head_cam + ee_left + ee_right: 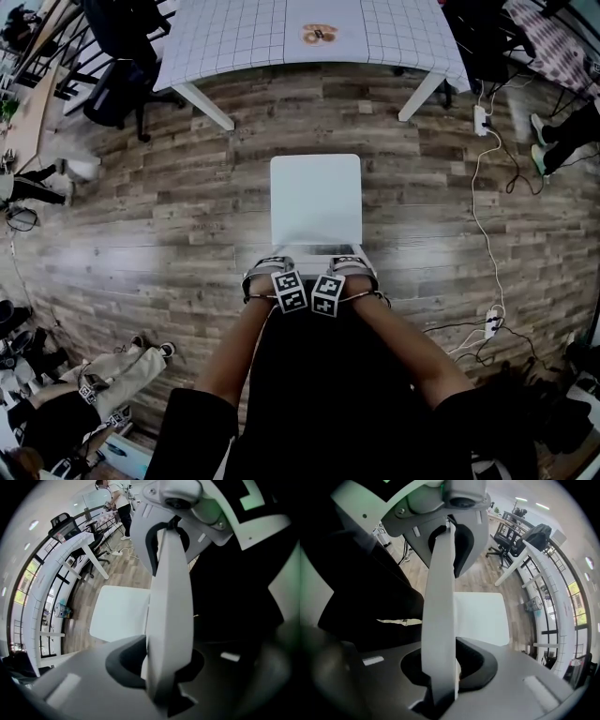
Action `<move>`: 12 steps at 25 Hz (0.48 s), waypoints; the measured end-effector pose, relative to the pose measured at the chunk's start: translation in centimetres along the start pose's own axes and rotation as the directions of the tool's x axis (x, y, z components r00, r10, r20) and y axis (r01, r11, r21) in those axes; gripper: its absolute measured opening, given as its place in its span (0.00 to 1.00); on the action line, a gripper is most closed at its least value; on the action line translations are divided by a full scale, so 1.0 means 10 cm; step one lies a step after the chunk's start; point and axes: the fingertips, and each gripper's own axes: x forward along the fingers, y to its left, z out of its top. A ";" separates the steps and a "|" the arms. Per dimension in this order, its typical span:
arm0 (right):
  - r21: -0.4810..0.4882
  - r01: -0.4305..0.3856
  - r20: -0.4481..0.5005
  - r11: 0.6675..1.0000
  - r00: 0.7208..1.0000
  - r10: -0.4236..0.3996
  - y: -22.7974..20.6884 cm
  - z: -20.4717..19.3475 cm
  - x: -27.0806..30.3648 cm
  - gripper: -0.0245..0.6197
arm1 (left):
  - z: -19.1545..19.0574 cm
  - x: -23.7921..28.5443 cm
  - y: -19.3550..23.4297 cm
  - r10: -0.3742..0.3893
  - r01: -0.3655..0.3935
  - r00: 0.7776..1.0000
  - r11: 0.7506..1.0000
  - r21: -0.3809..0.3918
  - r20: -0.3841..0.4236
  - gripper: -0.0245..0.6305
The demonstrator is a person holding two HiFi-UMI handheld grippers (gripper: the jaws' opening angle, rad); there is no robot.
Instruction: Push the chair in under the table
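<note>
Item, largest first: grey-brown wood-plank floor [141, 216], carrying everything listed. Item: white rectangular worktop [262, 33] with a grid-lined top, at the far side of the head view, on two visible white slanted legs [202, 105]. Item: white chair [316, 197] with a flat square seat, standing on the floor well apart from the worktop, a band of bare planks between the seat's front edge and the worktop's near edge. The seat lines up roughly between the two legs. Item: backrest [171, 611], a thin white panel whose long axis runs left to right, square to the line toward the worktop. Item: left gripper [267, 278] and right gripper [354, 275], side by side near the middle of the backrest's top edge, both pointing down, each closed on that panel with the seat beyond it. Neither hand is nearer (they stand level). By judgement, the worktop lies straight ahead of both grippers, so an even forward push should carry the chair under. Item: small orange-brown object [319, 35] on the worktop, too small to identify.
</note>
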 end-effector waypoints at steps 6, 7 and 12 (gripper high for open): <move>-0.014 -0.023 -0.002 1.000 1.000 0.023 -0.04 -0.05 -0.01 0.15 | 0.04 0.01 0.04 -0.009 0.009 1.000 1.000 -0.014 -0.026 0.18; -0.014 -0.024 -0.001 1.000 1.000 0.024 -0.05 -0.06 -0.01 0.15 | 0.05 0.01 0.05 -0.011 0.011 1.000 1.000 -0.017 -0.028 0.18; -0.020 -0.029 0.002 0.999 1.000 0.029 -0.25 -0.15 -0.04 0.15 | 0.16 -0.03 0.20 -0.010 0.009 1.000 1.000 -0.026 -0.029 0.17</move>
